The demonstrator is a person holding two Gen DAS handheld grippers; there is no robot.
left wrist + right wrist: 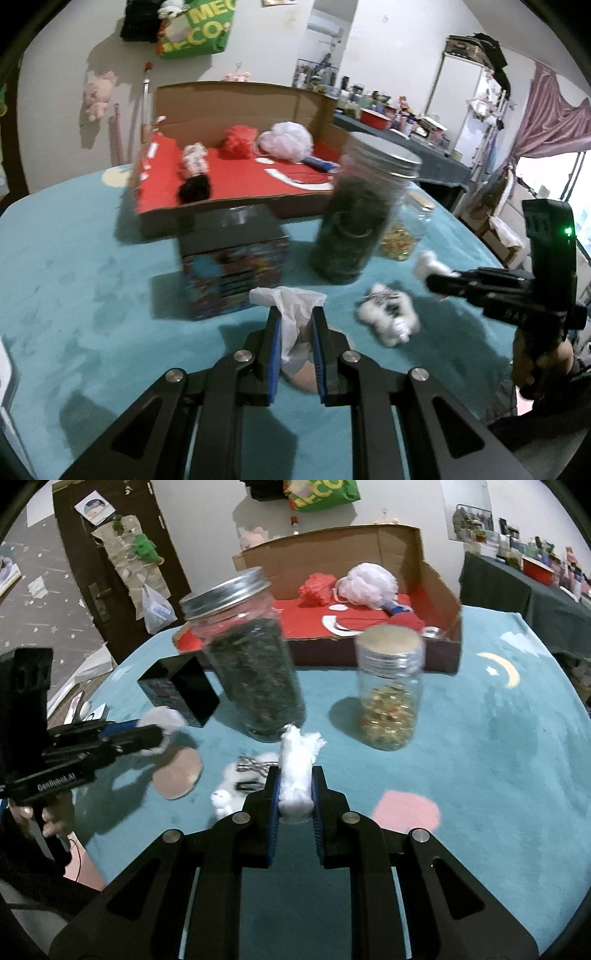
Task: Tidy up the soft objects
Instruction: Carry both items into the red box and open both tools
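Figure: both tools loaded above the teal-covered bench (74,258). My left hand-held gripper (297,317) is clenched on a crumpled white tissue (291,306), which sticks out past the pads and hangs limp between them. My right hand-held gripper (295,779) is clenched on a white cotton wad (297,771), its fluffy top standing above the fingertips. Both pieces are clear of the bench surface, near its front edge.

A small white plush toy (236,779) lies on the cloth just left of the right tool. Two lidded glass jars stand mid-bench: a tall one with dark contents (251,664) and a shorter one with golden contents (389,698). A black printed box (232,258) stands left of the tall jar. The open cardboard box (229,177) at the far edge already holds a red pouf (236,142) and a pale pouf (288,140).

Handling, as I judge it: tissue and cotton are nearly weightless, compress fully and can tear or shed, so a mid-body pinch suits them. The plush is best taken across its torso; the jars are rigid and should be avoided.
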